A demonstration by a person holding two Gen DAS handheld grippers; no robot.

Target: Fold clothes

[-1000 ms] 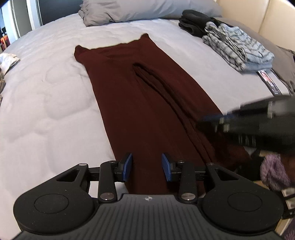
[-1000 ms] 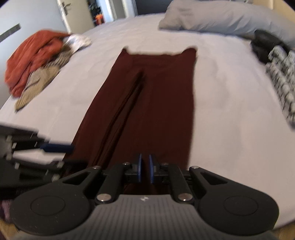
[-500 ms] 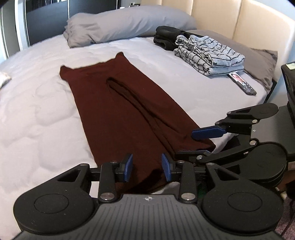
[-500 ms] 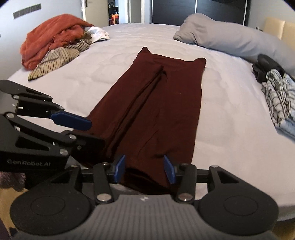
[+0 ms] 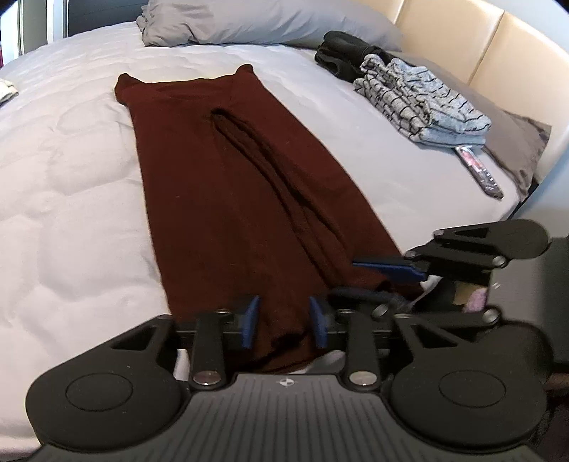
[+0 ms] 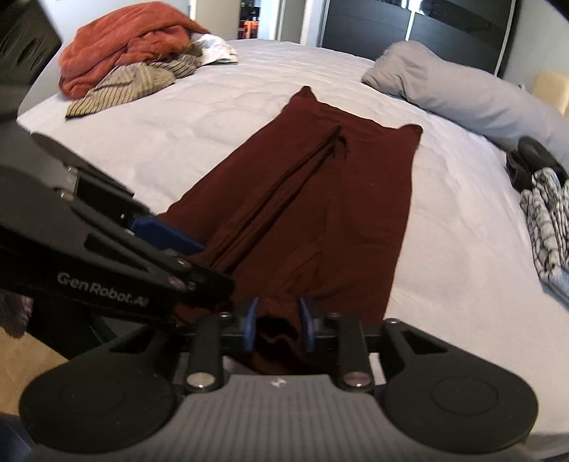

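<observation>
A dark red pair of trousers [image 5: 231, 184] lies flat and lengthwise on the white bed [image 5: 71, 177], waist end far and leg hems at the near edge. My left gripper [image 5: 283, 327] is open, its blue pads either side of the near left hem. In the right wrist view the trousers [image 6: 338, 213] run away from my right gripper [image 6: 277, 327], which is open with bunched hem cloth between its pads. Each gripper shows in the other's view: the right gripper [image 5: 377, 280] at the right hem corner, the left gripper [image 6: 185, 256] at the left one.
Folded grey striped clothes [image 5: 423, 103] and a black garment [image 5: 341, 53] sit at the far right by the beige headboard [image 5: 498, 42]. A grey pillow [image 5: 266, 21] lies at the back. An unfolded orange and striped pile [image 6: 124, 60] is at the far left corner.
Both grippers have come down to the trousers' near hems. The right gripper was shut a second ago, opened wide, and now stands narrower around the hem cloth.
</observation>
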